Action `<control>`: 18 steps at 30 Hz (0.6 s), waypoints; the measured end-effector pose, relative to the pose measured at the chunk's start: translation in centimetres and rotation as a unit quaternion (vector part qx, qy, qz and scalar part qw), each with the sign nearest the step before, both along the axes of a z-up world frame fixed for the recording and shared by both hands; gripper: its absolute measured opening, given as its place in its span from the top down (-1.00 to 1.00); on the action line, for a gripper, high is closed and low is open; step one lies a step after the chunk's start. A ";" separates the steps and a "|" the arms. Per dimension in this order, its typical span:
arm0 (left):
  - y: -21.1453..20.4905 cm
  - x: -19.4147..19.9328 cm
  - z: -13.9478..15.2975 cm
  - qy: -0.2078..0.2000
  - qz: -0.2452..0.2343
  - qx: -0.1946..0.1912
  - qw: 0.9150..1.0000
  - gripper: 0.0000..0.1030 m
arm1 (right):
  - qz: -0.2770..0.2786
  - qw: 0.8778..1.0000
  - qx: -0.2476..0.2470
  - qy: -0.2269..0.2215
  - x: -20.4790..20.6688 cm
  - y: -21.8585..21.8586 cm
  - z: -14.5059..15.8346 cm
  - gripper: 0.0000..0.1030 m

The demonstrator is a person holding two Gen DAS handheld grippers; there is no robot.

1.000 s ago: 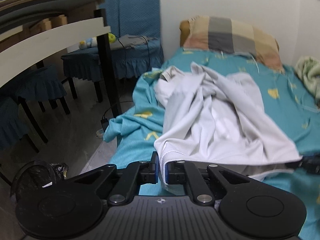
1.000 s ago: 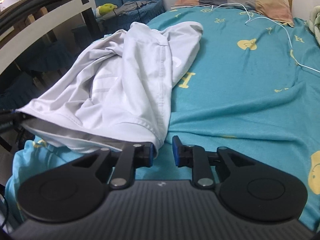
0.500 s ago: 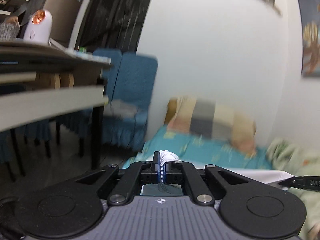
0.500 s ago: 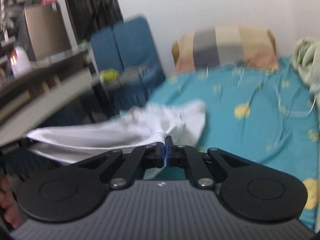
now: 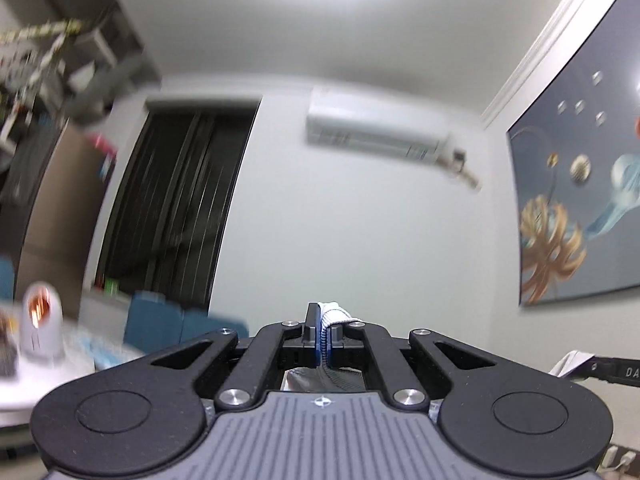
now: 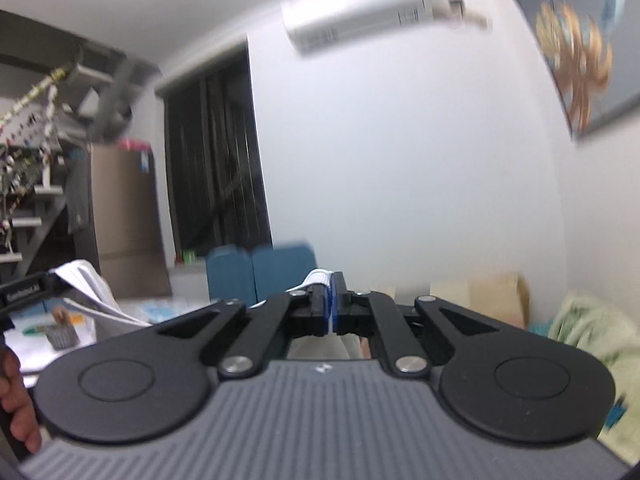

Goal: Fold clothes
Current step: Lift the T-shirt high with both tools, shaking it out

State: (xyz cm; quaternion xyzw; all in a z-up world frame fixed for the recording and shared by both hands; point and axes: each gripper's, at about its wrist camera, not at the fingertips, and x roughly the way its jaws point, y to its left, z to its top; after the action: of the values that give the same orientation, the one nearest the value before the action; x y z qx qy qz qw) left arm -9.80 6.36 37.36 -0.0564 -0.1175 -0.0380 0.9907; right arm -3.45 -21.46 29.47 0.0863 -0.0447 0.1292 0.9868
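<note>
The left gripper (image 5: 325, 330) and right gripper (image 6: 331, 307) each pinch a hem of the white ribbed-edged fabric garment (image 6: 90, 290), held aloft; no fold shows, so folding remains.

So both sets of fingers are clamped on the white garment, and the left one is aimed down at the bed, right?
Not quite. Both the left gripper and the right gripper are clamped on the white garment, but the left one is aimed up at the wall and air conditioner, not down at the bed. The left wrist view shows it.
</note>
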 end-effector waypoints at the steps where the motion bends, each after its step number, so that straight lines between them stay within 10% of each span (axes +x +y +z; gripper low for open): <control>1: -0.3 -1.3 1.4 -0.008 -0.001 0.002 1.000 0.95 | -0.003 1.000 -0.001 -0.015 -1.4 -0.1 1.5 0.91; 11: -0.7 -13.0 9.2 -0.042 -0.026 -0.027 0.998 0.95 | -0.015 0.994 -0.008 -0.105 -14.3 -0.7 10.3 0.91; 18: -1.8 -13.0 7.1 -0.009 -0.024 -0.015 1.000 0.95 | -0.035 0.995 -0.021 -0.087 -14.2 -0.5 9.0 0.91</control>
State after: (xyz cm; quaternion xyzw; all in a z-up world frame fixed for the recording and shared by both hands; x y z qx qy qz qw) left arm -22.81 4.54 44.46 -0.0732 -0.1255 -0.0606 0.9875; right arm -17.66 -22.00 38.47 0.0523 -0.1309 0.1024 0.9847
